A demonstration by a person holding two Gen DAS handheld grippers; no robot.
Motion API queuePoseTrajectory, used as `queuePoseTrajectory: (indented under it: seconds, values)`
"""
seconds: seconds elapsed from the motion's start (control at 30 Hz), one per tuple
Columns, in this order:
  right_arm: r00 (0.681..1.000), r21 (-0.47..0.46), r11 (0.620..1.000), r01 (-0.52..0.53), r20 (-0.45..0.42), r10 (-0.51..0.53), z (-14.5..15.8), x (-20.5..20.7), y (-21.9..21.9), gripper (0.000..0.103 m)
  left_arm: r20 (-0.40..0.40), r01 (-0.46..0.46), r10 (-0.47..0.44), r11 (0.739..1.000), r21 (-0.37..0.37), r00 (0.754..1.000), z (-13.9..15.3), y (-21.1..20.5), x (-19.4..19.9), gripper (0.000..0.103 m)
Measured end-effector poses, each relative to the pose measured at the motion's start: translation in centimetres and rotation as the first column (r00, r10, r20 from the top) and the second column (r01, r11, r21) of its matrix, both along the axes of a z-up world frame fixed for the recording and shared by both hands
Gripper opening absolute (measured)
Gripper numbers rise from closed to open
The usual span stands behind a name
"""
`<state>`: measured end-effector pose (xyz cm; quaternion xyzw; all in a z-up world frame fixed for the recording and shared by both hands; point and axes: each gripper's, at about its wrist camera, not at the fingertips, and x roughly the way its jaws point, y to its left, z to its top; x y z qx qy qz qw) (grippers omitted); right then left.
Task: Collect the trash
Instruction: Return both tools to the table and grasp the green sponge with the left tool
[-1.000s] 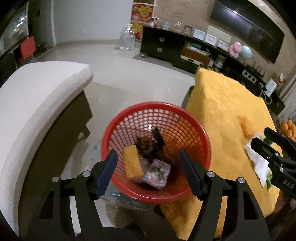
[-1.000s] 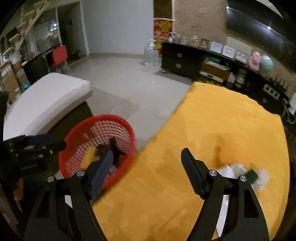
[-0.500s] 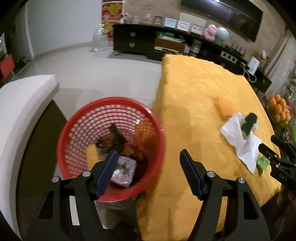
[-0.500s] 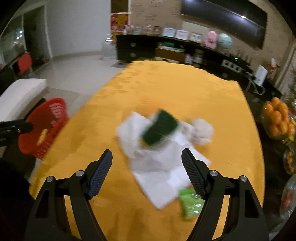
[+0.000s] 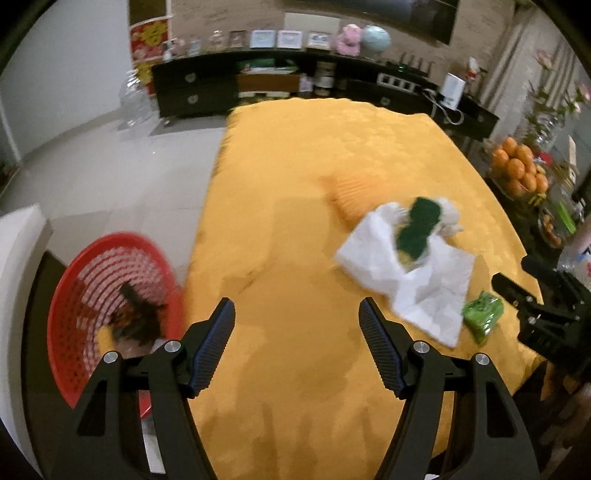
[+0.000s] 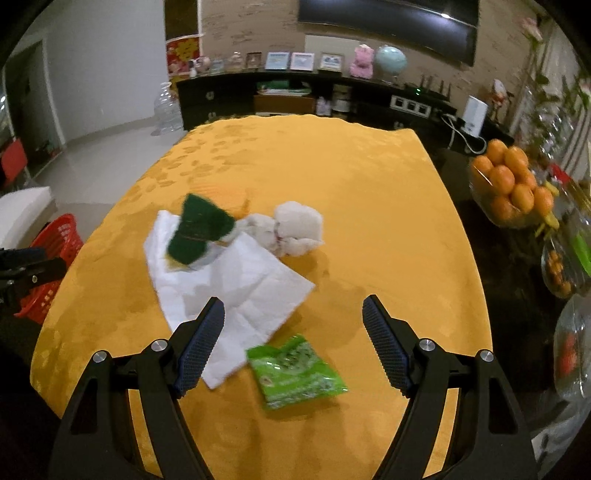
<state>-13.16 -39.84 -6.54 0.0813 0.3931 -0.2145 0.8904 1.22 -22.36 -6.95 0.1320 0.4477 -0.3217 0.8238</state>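
A flat white paper napkin (image 6: 229,284) is lying spread out on the yellow tablecloth. A dark green scrubbing sponge (image 6: 197,230) is sitting on its far corner. A crumpled white tissue ball (image 6: 295,227) is resting just beside the sponge. A small shiny green plastic wrapper (image 6: 295,371) is lying flat by the napkin's near edge. A round red plastic basket (image 5: 92,295) is standing beside the table, and it is holding dark scraps.

Pale tiled floor (image 5: 110,166), dark sideboard (image 6: 295,99), brick wall (image 6: 243,26)
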Motion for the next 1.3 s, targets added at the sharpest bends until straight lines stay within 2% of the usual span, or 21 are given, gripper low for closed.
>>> queuePoseTrajectory:
  seconds: [0.23,0.4,0.77,0.83,0.9,0.97,1.07,1.3]
  values:
    - [0.999,0.024,0.999,0.04,0.012,-0.04,-0.4,-1.5,-1.8,0.075,0.049,0.084,-0.084,0.996,0.002,0.995,0.9,-5.2,-0.8,0.067]
    - [0.998,0.045,0.997,0.064,0.018,-0.065,-0.7,-2.3,-2.9,0.075,0.082,0.152,-0.155,0.988,0.034,0.985,0.5,-8.8,-1.3,0.067]
    - [0.996,0.079,0.993,0.084,0.017,-0.086,-1.5,-2.7,-4.2,0.075,0.064,0.219,-0.226,0.971,0.099,0.972,-2.2,-13.9,-0.4,0.066]
    - [0.996,0.084,0.993,0.086,0.015,-0.087,-1.6,-2.7,-4.4,0.075,0.058,0.227,-0.234,0.968,0.11,0.97,-2.7,-14.3,-0.4,0.057]
    - [0.996,0.088,0.992,0.087,0.01,-0.088,-1.8,-2.7,-4.5,0.075,0.041,0.24,-0.247,0.963,0.123,0.968,-3.3,-14.7,-0.3,0.037]
    - [0.996,0.091,0.992,0.088,0.009,-0.089,-1.9,-2.7,-4.5,0.075,0.03,0.246,-0.252,0.961,0.129,0.967,-3.6,-14.8,-0.3,0.031]
    - [0.996,0.091,0.992,0.088,0.01,-0.089,-1.8,-2.7,-4.6,0.075,0.037,0.25,-0.256,0.961,0.12,0.966,-3.4,-14.2,-0.4,0.028]
    - [0.998,0.077,0.995,0.064,0.001,-0.064,-1.6,-2.2,-3.8,0.075,0.074,0.152,-0.154,0.988,0.041,0.985,0.0,-8.9,0.7,0.026]
